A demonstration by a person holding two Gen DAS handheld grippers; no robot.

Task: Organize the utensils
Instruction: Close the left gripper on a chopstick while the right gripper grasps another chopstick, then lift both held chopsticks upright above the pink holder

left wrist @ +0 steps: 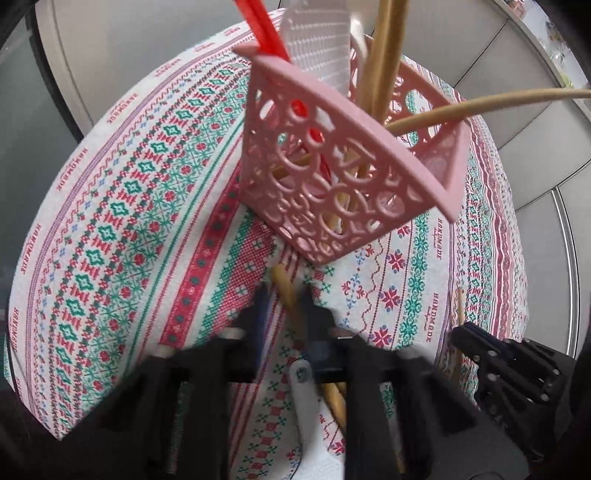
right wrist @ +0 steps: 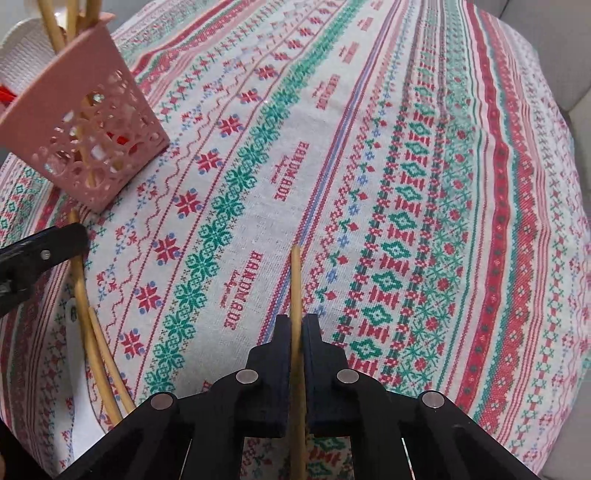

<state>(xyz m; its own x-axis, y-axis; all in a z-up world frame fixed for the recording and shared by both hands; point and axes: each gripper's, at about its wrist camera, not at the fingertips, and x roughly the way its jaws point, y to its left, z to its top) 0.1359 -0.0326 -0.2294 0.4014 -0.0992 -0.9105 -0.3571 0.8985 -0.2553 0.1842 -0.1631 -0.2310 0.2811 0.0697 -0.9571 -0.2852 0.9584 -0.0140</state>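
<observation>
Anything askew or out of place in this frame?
The pink basket looks tipped, its base corner on the tablecloth and rim leaning, though fisheye distortion may exaggerate this. One wooden chopstick juts sideways over the rim. Loose chopsticks lie on the cloth beside a white utensil.

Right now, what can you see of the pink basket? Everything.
The pink basket looks like plastic: a square, tapered holder with a solid flared rim and walls pierced by round cutouts. It stands on the patterned tablecloth, appearing tilted in both fisheye views. Inside stand bamboo chopsticks, red chopsticks and a white ridged utensil, all poking above the rim. Neither claw touches it; the left claw sits just before its base.
</observation>
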